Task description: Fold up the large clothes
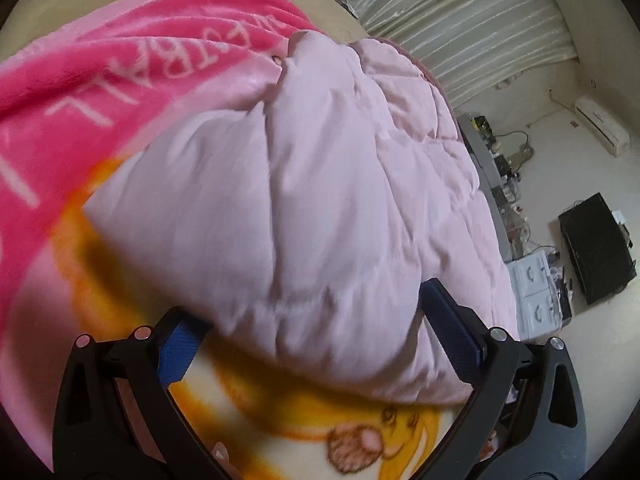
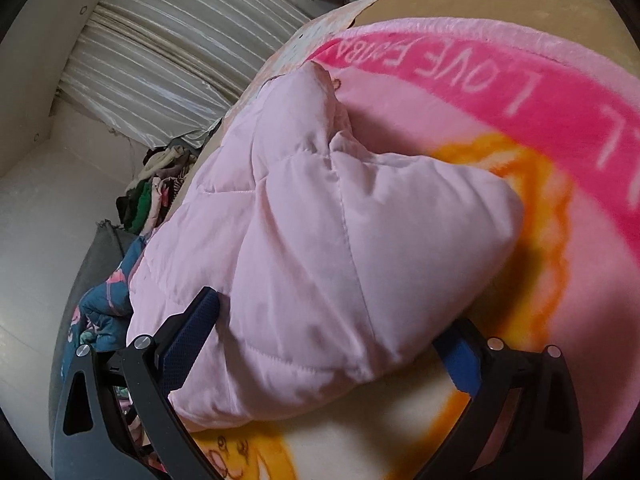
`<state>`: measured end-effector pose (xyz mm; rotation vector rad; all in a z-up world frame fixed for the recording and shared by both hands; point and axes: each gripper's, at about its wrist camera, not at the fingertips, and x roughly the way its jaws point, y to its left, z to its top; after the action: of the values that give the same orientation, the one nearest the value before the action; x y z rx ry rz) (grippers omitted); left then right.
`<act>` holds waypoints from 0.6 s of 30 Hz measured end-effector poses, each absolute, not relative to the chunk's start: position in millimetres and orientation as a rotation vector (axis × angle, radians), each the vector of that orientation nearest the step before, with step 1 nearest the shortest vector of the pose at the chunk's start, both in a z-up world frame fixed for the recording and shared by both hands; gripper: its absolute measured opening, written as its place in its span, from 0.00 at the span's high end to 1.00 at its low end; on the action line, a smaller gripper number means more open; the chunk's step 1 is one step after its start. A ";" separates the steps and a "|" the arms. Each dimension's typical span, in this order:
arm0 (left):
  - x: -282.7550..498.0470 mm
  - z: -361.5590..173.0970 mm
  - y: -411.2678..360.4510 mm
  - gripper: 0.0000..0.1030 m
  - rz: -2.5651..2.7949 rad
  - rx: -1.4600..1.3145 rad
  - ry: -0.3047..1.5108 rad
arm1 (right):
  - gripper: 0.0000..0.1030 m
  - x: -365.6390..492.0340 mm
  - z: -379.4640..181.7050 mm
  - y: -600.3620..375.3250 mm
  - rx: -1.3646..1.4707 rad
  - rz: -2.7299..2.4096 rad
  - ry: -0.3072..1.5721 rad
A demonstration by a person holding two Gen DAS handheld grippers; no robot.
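A pale pink quilted padded garment (image 1: 320,200) lies bunched on a pink and orange printed fleece blanket (image 1: 100,92). My left gripper (image 1: 320,344) is open, its blue-padded fingers spread on either side of the garment's near edge. In the right wrist view the same garment (image 2: 320,232) lies on the blanket (image 2: 520,128). My right gripper (image 2: 324,340) is open too, its jaws straddling a thick folded part of the garment. Neither gripper pinches the cloth.
The blanket covers a tan bed (image 2: 500,0). A pile of other clothes (image 2: 156,188) and a blue floral cloth (image 2: 104,312) lie beside it. Pale curtains (image 1: 460,32) hang behind. A black box (image 1: 596,248) and clutter sit on the floor.
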<state>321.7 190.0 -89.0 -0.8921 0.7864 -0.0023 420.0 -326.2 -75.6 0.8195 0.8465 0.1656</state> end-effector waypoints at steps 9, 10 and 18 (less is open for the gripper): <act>338.5 -101.5 202.6 0.08 -0.043 -0.972 0.760 | 0.04 436.4 -81.5 -321.0 0.814 0.200 0.847; 340.3 -101.9 203.3 0.08 -0.046 -0.973 0.760 | 0.04 437.7 -82.4 -321.4 0.815 0.207 0.844; 344.4 -89.1 194.7 0.43 -0.052 -0.884 0.728 | 0.19 441.9 -76.6 -316.9 0.747 0.270 0.824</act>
<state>344.4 194.7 -89.1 -0.8845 0.7283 -0.0520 441.9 -316.9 -76.6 0.7466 0.8235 0.2701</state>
